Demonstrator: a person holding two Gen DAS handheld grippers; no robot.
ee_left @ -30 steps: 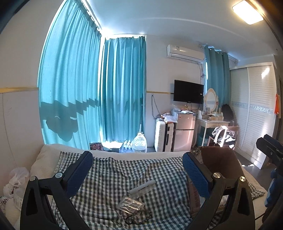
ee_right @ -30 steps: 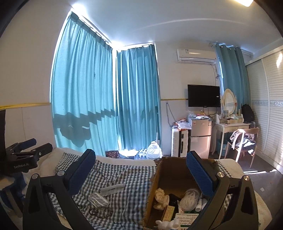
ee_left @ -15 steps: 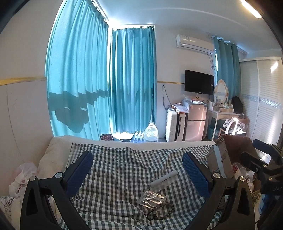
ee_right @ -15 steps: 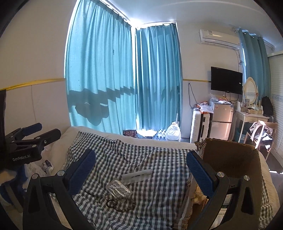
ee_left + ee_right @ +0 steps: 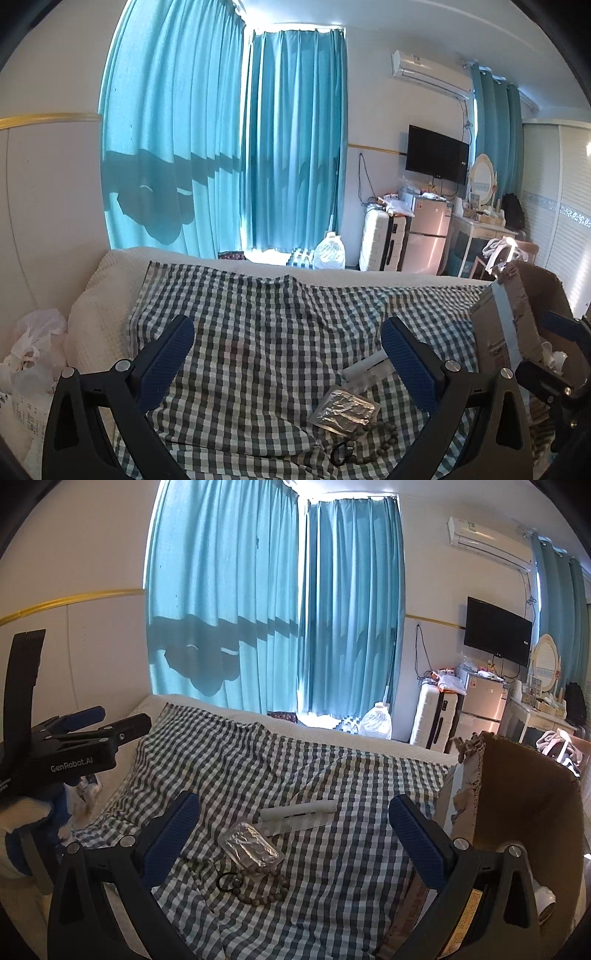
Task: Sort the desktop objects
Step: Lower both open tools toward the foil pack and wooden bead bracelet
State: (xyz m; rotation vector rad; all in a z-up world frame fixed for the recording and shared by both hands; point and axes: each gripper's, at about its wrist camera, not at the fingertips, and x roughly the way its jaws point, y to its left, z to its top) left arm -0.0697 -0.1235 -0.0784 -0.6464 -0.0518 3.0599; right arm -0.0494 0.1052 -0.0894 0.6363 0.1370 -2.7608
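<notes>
On the checked cloth [image 5: 295, 775] lie a white comb in its sleeve [image 5: 298, 810], a clear foil packet [image 5: 253, 842] and a brown bead bracelet with a dark ring [image 5: 255, 884]. The same packet [image 5: 345, 408], beads [image 5: 365, 443] and comb [image 5: 369, 367] show low in the left wrist view. My right gripper [image 5: 295, 834] hangs open above these items, holding nothing. My left gripper [image 5: 288, 354] is open and empty too, left of the items. A cardboard box [image 5: 524, 794] stands at the right; the left gripper [image 5: 77, 738] shows at the left edge.
A white bedspread [image 5: 103, 295] lies under the cloth, with plastic bags [image 5: 33, 343] at its left. Behind the bed are teal curtains [image 5: 221, 147], a water jug [image 5: 330, 253], a suitcase [image 5: 382, 238], a small fridge [image 5: 428, 236] and a dressing table [image 5: 480, 229].
Both views have swung left and dipped toward the cloth. The right gripper has left the box and now hangs over the comb, packet and beads. Both stay open.
</notes>
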